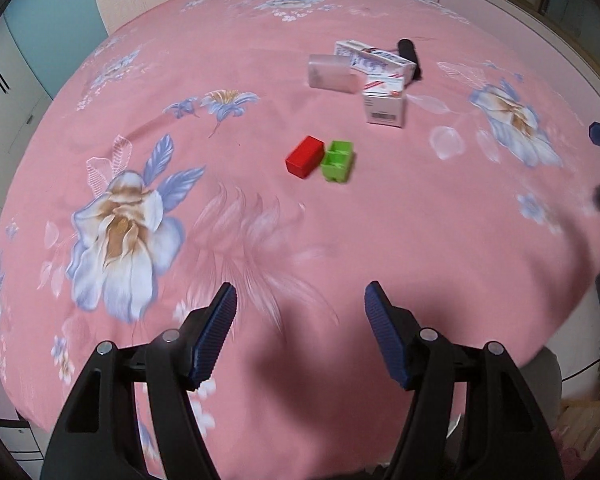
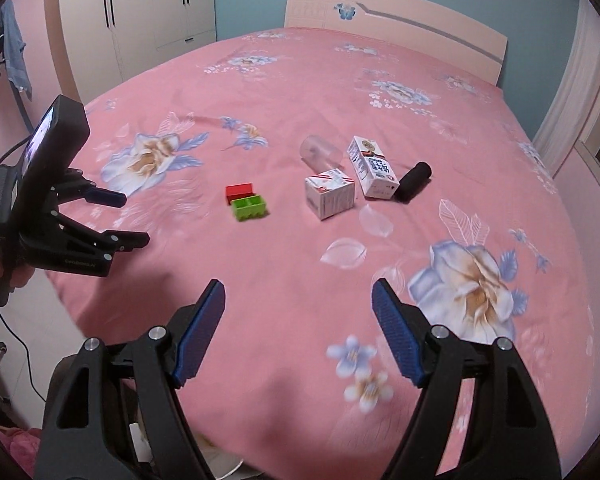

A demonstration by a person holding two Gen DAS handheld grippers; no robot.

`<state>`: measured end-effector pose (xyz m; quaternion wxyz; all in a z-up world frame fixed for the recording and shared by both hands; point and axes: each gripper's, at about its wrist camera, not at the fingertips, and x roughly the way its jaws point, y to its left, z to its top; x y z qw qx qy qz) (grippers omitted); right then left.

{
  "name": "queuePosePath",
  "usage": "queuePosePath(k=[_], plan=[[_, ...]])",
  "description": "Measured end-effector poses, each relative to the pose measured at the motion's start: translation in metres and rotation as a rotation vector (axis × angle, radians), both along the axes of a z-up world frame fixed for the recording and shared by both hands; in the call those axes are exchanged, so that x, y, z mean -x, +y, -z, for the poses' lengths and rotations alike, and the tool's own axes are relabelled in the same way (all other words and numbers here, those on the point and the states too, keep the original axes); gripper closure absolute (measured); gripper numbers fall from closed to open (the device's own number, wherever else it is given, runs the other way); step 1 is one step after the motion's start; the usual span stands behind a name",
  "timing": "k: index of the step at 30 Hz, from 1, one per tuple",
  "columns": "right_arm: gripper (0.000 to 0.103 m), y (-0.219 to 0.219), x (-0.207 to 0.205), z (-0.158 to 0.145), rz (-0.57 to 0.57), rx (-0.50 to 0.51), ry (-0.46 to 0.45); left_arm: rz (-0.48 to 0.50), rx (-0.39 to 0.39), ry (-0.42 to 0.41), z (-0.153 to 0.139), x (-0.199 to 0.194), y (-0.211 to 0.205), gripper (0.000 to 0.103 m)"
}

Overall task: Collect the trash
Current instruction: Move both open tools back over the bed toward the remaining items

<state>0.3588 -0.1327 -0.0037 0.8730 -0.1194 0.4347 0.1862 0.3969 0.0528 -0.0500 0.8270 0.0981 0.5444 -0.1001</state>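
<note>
**Bed surface: loose items and two grippers**

Left gripper (image 1: 300, 316): jaws held apart, nothing between them. Right gripper (image 2: 298, 320): jaws likewise apart and empty. On the pink floral bedspread (image 2: 300, 92), mid-bed: red block (image 2: 239, 191) touching green block (image 2: 250, 207); nearby, small carton (image 2: 330, 198), tall carton (image 2: 372, 172), clear cup (image 2: 320, 154), black cylinder (image 2: 414, 182). All lie well apart from both grippers.

Red block (image 2: 239, 191), green block (image 2: 249, 207), cartons, clear cup (image 2: 318, 154) on pink floral bedspread (image 2: 284, 92).
</note>
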Motion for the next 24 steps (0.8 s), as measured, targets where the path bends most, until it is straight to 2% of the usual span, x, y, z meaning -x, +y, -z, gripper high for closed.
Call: queuePosePath(k=[4,13,18,24], plan=[[0.026,0.001,-0.032,0.018,-0.003,0.018,0.023,-0.004,0.021,0.016,0.014,-0.027,0.004,0.034],[0.026,0.006,-0.096,0.067,0.008,0.019,0.088,0.003,0.015,0.048,0.051,-0.076,0.002,0.034],[0.026,0.013,-0.126,0.087,-0.014,0.030,0.093,0.026,0.013,0.052,0.067,-0.100,-0.004,0.034],[0.026,0.023,-0.163,0.110,-0.043,0.071,0.082,0.040,0.035,0.037,0.074,-0.123,-0.007,0.034]])
